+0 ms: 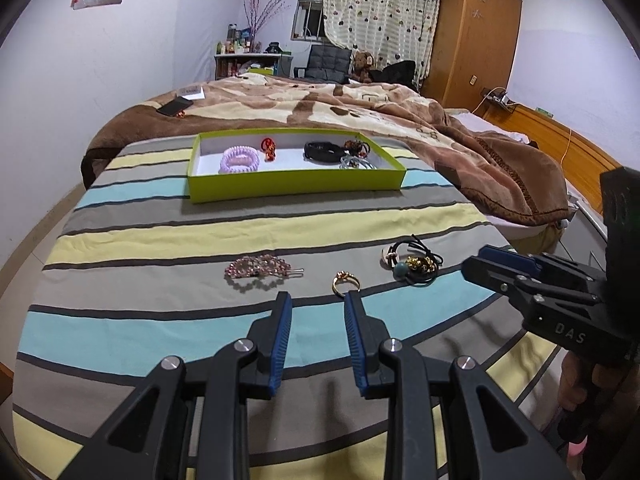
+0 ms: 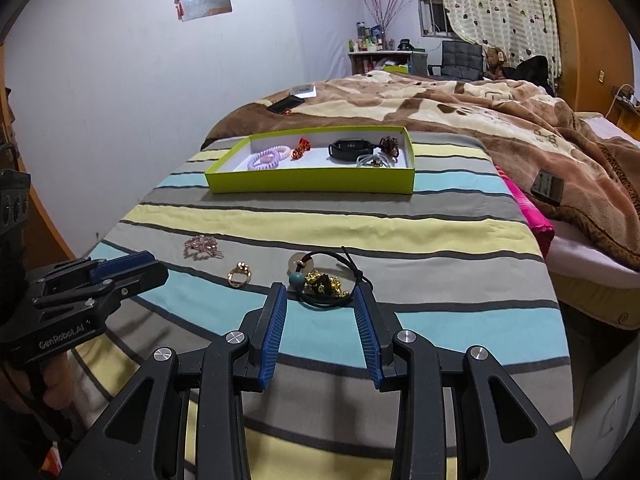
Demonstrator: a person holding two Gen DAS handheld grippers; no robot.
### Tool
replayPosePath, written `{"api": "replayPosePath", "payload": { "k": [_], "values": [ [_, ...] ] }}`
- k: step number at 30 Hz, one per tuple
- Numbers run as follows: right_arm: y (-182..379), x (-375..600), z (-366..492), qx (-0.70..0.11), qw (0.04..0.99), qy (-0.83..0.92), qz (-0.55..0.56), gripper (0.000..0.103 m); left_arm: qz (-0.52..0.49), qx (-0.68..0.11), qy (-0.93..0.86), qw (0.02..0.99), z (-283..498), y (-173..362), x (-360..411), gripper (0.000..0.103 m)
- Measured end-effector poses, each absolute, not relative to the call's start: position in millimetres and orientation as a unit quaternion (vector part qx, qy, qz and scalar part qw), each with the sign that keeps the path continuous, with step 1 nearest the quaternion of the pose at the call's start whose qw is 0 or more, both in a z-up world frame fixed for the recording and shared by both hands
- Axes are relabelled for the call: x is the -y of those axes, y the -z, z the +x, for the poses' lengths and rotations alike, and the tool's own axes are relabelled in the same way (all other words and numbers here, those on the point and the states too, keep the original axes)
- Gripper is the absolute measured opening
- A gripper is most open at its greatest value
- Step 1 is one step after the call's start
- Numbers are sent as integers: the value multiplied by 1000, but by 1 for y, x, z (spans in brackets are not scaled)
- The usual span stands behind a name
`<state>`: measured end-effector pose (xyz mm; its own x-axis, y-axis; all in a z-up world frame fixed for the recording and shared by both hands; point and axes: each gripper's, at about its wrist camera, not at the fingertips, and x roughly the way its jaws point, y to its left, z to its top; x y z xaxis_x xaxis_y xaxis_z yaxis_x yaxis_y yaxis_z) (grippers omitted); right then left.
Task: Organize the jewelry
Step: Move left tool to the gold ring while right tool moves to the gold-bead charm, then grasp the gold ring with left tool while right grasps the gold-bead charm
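A green box tray [image 1: 296, 188] [image 2: 312, 184] sits on the striped sheet and holds a purple coil tie [image 1: 239, 159], a red charm [image 1: 269, 149], a black band [image 1: 320, 151] and other pieces. Nearer lie a pink hair clip [image 1: 258, 269] [image 2: 202, 245], a gold ring [image 1: 346, 281] [image 2: 239, 274] and a black cord bundle with gold charms and a teal bead [image 1: 416, 263] [image 2: 324, 278]. My left gripper [image 1: 317, 300] is open, just short of the ring. My right gripper [image 2: 320, 292] is open, its tips flanking the bundle's near edge.
A brown blanket [image 1: 360, 108] covers the bed behind the tray, with a phone [image 1: 174, 107] on it. A wooden wardrobe [image 1: 472, 36] stands at the back right, a shelf of bottles [image 1: 240, 46] at the back. The bed edge drops off at right.
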<state>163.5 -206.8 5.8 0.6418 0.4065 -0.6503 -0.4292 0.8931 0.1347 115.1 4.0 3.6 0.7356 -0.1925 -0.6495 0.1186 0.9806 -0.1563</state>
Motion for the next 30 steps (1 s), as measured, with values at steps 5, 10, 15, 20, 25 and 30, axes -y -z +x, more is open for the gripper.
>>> {"api": "replayPosePath", "payload": {
  "k": [5,10,15,20,25,30],
  "values": [
    [4,199,179,-376,896,-235,-18,36,-48,-366,79,926,123,0,-3,28],
    [11,193,191,-393,888,-237,-20,36,-55,-381,91,918,134,4,-3,28],
    [16,190,201,-410,881,-237,-20,36,-67,-406,96,906,150,12,1,28],
    [18,189,207,-419,876,-238,-22,36,-72,-417,101,900,158,14,5,28],
    [20,186,210,-423,873,-241,-26,36,-66,-421,110,898,160,14,12,28],
    [23,183,214,-432,868,-242,-30,31,-56,-429,110,895,164,17,17,33]
  ]
}}
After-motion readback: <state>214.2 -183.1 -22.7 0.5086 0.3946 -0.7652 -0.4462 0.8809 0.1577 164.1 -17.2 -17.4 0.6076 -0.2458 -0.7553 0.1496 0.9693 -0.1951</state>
